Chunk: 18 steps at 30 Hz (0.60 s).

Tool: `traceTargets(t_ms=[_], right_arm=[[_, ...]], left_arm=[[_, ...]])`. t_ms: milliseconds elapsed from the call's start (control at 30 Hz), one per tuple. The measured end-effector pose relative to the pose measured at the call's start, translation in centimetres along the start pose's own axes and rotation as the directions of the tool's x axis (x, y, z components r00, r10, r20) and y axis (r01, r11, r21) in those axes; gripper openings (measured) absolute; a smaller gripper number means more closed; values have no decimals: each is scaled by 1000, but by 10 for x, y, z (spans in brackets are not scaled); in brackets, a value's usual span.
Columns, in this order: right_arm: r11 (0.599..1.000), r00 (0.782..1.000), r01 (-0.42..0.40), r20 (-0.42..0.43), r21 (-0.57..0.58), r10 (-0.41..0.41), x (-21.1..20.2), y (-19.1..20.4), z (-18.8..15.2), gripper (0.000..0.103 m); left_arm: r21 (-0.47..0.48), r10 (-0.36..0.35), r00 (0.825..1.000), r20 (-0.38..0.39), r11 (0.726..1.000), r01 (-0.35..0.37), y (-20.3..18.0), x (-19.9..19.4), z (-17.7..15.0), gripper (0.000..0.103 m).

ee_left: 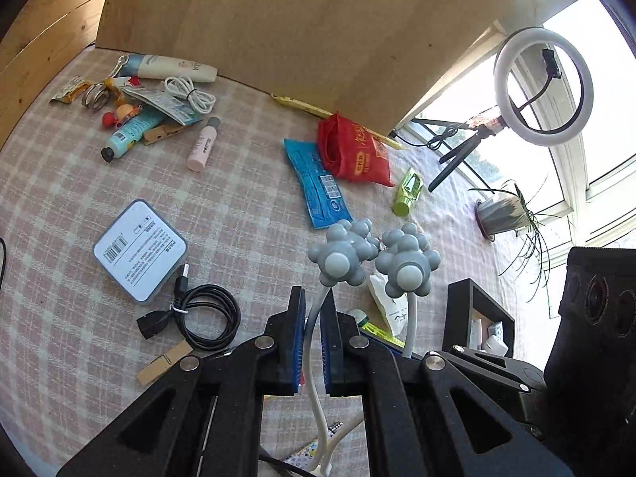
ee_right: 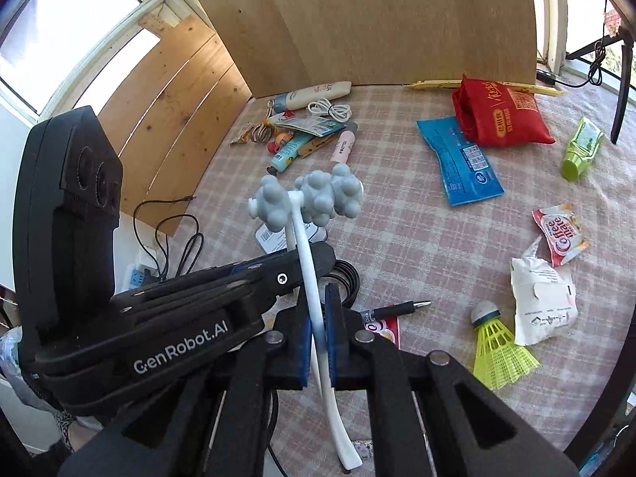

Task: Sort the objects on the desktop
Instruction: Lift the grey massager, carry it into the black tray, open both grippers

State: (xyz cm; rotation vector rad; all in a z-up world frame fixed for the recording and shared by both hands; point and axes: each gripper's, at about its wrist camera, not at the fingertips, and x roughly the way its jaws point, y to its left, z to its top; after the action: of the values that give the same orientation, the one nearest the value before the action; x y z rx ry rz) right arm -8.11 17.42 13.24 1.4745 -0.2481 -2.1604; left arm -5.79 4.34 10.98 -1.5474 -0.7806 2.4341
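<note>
massager [ee_left: 349, 256]: white two-pronged handle, grey knobbly roller balls on top (looks like a neck roller), held up off the table
pose: near upright, balls up and forward
grip: both grippers pinch its white arms

A: What can't you resolve?
B: My left gripper [ee_right: 306, 262] covers most of the grey-rimmed white label box [ee_right: 274, 238] and the coiled black USB cable [ee_right: 349, 278] in my right view.
A: Left view?
B: White massager handle [ee_left: 318, 409] runs off the bottom edge. Black open-top box [ee_left: 477, 318] contents too small to identify.
</note>
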Motion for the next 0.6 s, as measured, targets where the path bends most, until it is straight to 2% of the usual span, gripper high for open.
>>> traceTargets(t_ms=[267, 600], right_arm=[[996, 995, 8, 100, 94, -18, -75, -54, -21, 6], [967, 974, 65, 196, 245, -116, -175, -139, -77, 6]], left_arm=[[138, -60, 998, -20, 988, 63, -93, 7, -11, 6], [310, -142, 982, -123, 935, 174, -227, 41, -52, 7]])
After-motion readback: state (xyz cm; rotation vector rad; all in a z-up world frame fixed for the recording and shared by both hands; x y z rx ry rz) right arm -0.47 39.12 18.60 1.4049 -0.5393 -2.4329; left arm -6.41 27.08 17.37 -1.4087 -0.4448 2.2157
